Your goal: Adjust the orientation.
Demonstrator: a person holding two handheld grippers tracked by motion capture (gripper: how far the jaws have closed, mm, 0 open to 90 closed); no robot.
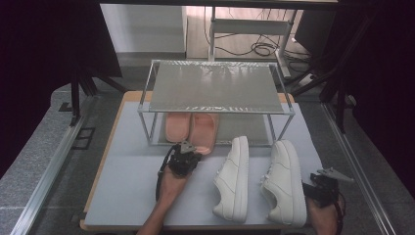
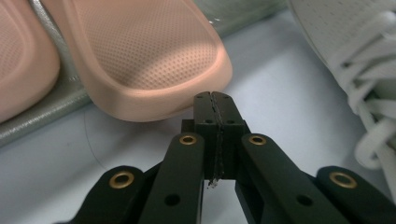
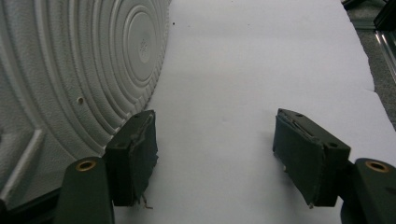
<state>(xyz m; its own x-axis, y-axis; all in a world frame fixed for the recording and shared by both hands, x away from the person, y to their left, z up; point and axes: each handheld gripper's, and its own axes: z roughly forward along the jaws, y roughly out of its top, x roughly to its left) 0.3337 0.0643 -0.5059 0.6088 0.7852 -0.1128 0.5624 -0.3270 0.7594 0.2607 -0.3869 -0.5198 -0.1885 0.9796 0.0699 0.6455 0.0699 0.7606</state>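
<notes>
My left gripper (image 1: 190,151) is shut with nothing between its jaws. It sits low over the table, its tip (image 2: 215,100) just short of the rounded end of a pink slipper (image 2: 149,60). That slipper (image 1: 204,132) pokes out over the front edge of the rack's bottom shelf, with its twin (image 1: 177,126) to its left. My right gripper (image 3: 217,135) is open and empty at the table's right front. Its left finger (image 3: 135,140) stands close beside the ribbed sole of a white sneaker (image 3: 70,70), which lies tilted on its side (image 1: 284,181).
A second white sneaker (image 1: 234,176) lies between the two grippers, and its laces (image 2: 369,93) are close to my left gripper. The metal two-shelf rack (image 1: 215,88) stands at the back of the pale table mat (image 1: 127,161). Dark frames and cables lie beyond.
</notes>
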